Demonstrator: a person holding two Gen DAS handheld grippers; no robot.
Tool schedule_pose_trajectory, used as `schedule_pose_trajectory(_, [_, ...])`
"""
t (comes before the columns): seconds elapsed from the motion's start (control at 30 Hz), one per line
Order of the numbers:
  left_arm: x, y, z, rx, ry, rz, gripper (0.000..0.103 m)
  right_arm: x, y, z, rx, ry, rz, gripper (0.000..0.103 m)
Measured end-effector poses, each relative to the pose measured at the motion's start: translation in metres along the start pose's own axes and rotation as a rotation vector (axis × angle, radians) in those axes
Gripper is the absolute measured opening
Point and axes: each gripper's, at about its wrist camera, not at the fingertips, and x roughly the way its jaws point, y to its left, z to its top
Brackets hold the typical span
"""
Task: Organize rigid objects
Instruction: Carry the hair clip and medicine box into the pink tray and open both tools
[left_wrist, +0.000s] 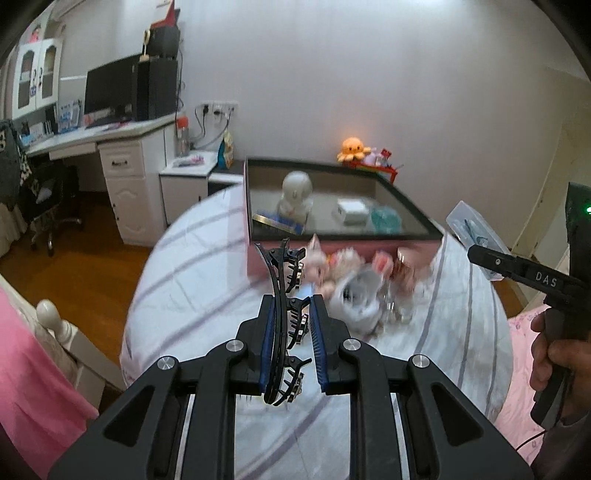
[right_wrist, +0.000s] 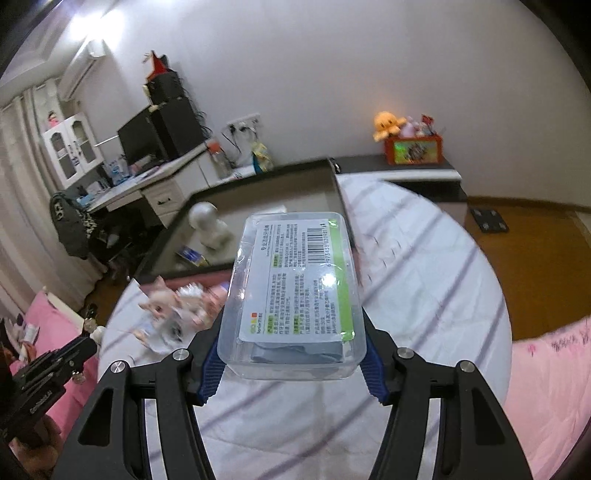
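The black hair clip (left_wrist: 283, 325) sits upright between the blue pads of your left gripper (left_wrist: 293, 332), pinched and held above the striped bedding (left_wrist: 192, 288). Your right gripper (right_wrist: 291, 354) clamps a clear plastic box (right_wrist: 295, 295), label up, above the same bedding. Small figurines (left_wrist: 343, 266) lie blurred on it near the dark-framed tray (left_wrist: 413, 218), which holds a white figure (left_wrist: 295, 195).
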Motion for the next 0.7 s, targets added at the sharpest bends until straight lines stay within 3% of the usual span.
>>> schedule_pose_trajectory(0.3, [0.033,-0.009,0.074,0.041,-0.064,-0.004,0.018,0.024,0.020,0.065,-0.063,-0.041,0.029,0.062])
schedule_pose_trajectory(0.5, [0.096,-0.015,0.115,0.034,-0.011,-0.035,0.018,0.081,0.018,0.104,-0.067,0.020,0.030,0.062])
schedule_pose_trajectory(0.7, [0.149,-0.027,0.128,0.004,0.054,-0.072,0.019,0.139,0.004,0.112,-0.047,0.122,0.004,0.063])
